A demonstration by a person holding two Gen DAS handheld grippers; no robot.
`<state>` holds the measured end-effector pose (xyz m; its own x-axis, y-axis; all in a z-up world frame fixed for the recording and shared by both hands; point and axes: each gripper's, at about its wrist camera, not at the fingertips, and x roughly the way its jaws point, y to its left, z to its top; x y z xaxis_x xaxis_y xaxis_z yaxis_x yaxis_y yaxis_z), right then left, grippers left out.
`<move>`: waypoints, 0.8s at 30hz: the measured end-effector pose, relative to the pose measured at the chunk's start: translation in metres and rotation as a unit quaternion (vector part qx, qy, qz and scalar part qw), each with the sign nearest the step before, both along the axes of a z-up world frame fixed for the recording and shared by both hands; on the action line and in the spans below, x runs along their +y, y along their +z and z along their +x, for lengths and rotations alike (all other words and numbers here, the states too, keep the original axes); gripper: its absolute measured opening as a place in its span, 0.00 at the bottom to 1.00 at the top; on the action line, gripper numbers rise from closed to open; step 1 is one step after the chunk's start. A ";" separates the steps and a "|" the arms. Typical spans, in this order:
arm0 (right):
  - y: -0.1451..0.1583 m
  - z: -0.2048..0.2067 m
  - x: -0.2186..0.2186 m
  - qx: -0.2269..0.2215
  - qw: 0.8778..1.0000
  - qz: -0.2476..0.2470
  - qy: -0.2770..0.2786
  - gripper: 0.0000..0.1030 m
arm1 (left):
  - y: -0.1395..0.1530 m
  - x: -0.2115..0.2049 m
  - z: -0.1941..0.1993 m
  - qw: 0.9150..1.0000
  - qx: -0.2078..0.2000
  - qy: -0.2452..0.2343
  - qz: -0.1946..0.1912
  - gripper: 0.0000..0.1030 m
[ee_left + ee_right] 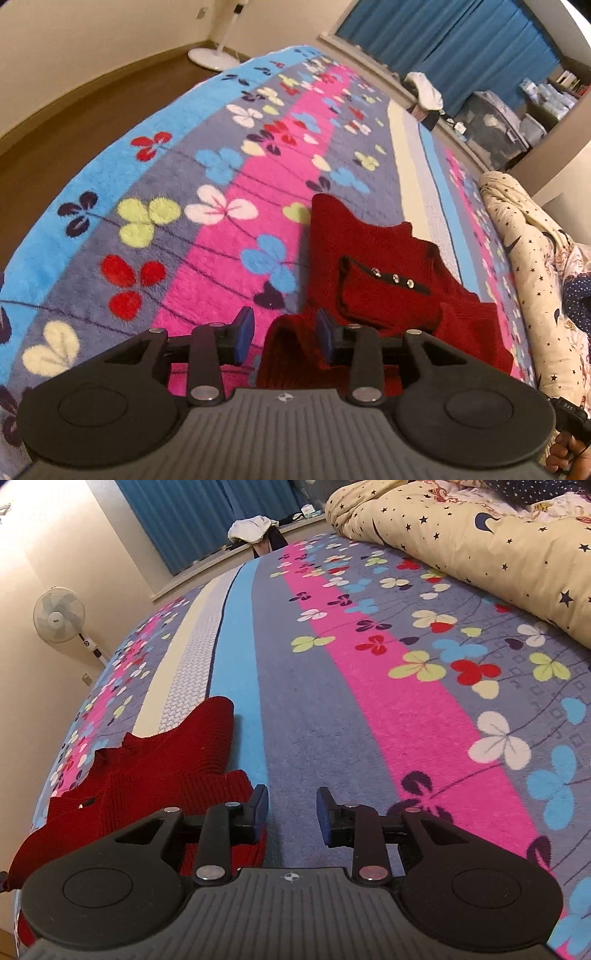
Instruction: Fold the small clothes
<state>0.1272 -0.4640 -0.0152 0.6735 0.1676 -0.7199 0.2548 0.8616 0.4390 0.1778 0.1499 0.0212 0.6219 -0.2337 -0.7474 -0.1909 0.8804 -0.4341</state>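
A small dark red knit sweater (388, 258) with a row of shiny buttons lies partly folded on a fleece blanket (207, 240) with flowers in pink, grey and blue stripes. My left gripper (284, 334) is open low over the sweater's near edge. A fold of red knit sits loosely between its blue pads (244, 332), which do not press on it. In the right wrist view the sweater (159, 771) lies at the lower left. My right gripper (291, 808) is open just past the sweater's right edge, with only grey blanket (317, 709) between its fingers.
A cream quilt (480, 535) with stars and moons is bunched along the bed's far side. A standing fan (59, 614) is by the wall. Blue curtains (461, 40), a window ledge with white cloth (424, 90) and storage boxes (495, 125) lie beyond the bed. A hand (569, 454) shows at the corner.
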 end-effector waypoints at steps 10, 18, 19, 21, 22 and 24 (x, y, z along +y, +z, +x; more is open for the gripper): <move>-0.004 0.005 0.017 0.013 0.999 -0.004 0.033 0.42 | 0.013 0.004 -0.004 0.999 -0.031 -0.008 -0.022 0.68; -0.007 0.017 0.031 0.022 0.999 -0.003 0.048 0.46 | -0.009 -0.026 0.010 0.994 0.030 -0.088 0.065 0.80; -0.007 0.018 0.033 0.023 0.998 -0.003 0.052 0.48 | -0.013 -0.032 0.014 0.991 0.034 -0.103 0.075 0.80; -0.009 0.022 0.038 0.028 0.998 -0.004 0.059 0.49 | -0.023 -0.041 0.021 0.985 0.042 -0.133 0.097 0.80; -0.011 0.024 0.041 0.033 0.997 -0.007 0.063 0.51 | -0.028 -0.044 0.025 0.983 0.047 -0.144 0.107 0.80; -0.014 0.028 0.047 0.041 0.997 -0.010 0.069 0.52 | -0.039 -0.049 0.033 0.978 0.056 -0.153 0.133 0.80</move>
<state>0.1553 -0.4175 -0.0288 0.5834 0.2396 -0.7760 0.1687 0.8989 0.4044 0.2107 0.1006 -0.0173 0.4640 -0.1848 -0.8663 0.0667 0.9825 -0.1738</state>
